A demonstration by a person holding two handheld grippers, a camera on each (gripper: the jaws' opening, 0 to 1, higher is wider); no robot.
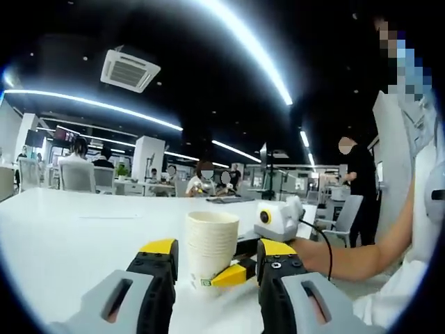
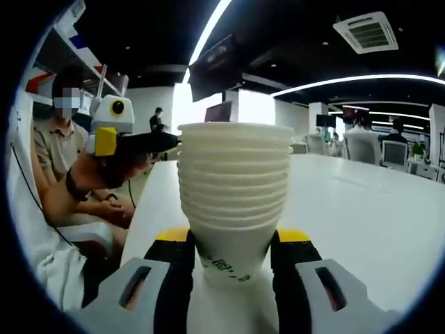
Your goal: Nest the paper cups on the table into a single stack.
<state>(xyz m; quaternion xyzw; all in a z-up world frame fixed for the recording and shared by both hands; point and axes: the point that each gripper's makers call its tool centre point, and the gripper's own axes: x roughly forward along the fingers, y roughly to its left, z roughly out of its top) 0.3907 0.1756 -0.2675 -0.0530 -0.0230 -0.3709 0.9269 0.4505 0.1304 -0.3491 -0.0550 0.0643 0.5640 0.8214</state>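
I am looking across a long white table (image 1: 62, 236), glossy enough that it is reflecting the ceiling light strips (image 1: 240, 42). The stack (image 1: 211, 250) of nested paper cups is standing upright on it, near the edge where I am working.

My right gripper (image 2: 231, 259) is closing its yellow-tipped jaws around the stack's (image 2: 233, 195) bottom cup, both jaws touching its sides, so it is gripping the whole stack. In the left gripper view its yellow tip is pressing against the cup base from the right.

My left gripper (image 1: 215, 261) is standing wide open, holding nothing; the stack is sitting just ahead of its jaws. It (image 2: 122, 142) is showing in the right gripper view off to the left of the stack, held in a hand (image 2: 111, 174).

The room is an open office with a black ceiling and an air vent (image 1: 129, 69). People are sitting at far desks (image 1: 149, 186) and white chairs (image 1: 76, 175) are lining the table.
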